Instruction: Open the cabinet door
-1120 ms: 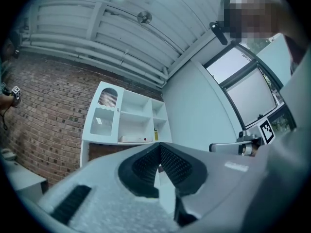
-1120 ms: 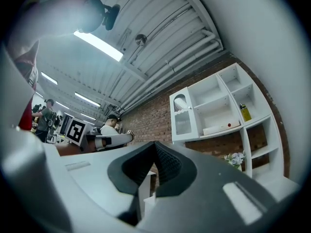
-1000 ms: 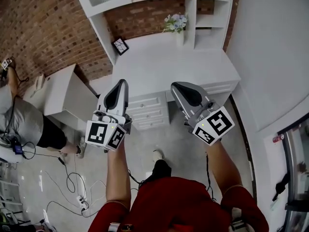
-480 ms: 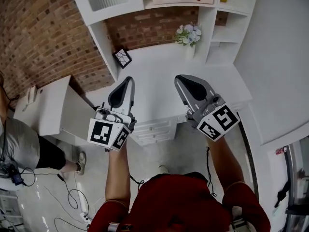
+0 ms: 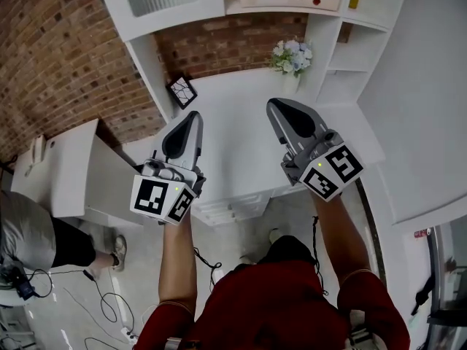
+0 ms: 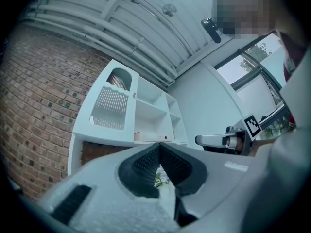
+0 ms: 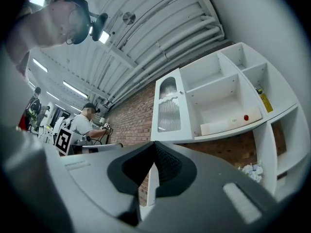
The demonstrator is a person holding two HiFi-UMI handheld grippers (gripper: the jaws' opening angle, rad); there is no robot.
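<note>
**A:** What is the cabinet door made of?

**B:** The cabinet door [image 7: 168, 109] is a white-painted frame around a pale, ribbed pane with fine upright grooves. The pane has an arched top.

**A:** Where is it, and how does it stand?

**B:** It is at the left end of the white upper unit, beside the open shelves [image 7: 218, 101]. It sits above the smooth white desk [image 5: 233, 119] and next to the rough red brick wall [image 5: 66, 57]. The door stands upright with its long axis running up and down. It looks flush with the unit and faces the room.

**A:** And the tools?

**B:** The left tool [image 5: 191, 117] and right tool [image 5: 276, 105] are grey tapered shells with black gridded pads [image 6: 145, 168]. Both are clenched at the tips and hold nothing. They hover over the desk, well short of the door. White flowers [image 5: 290, 55] stand at the back of the desk.
</note>
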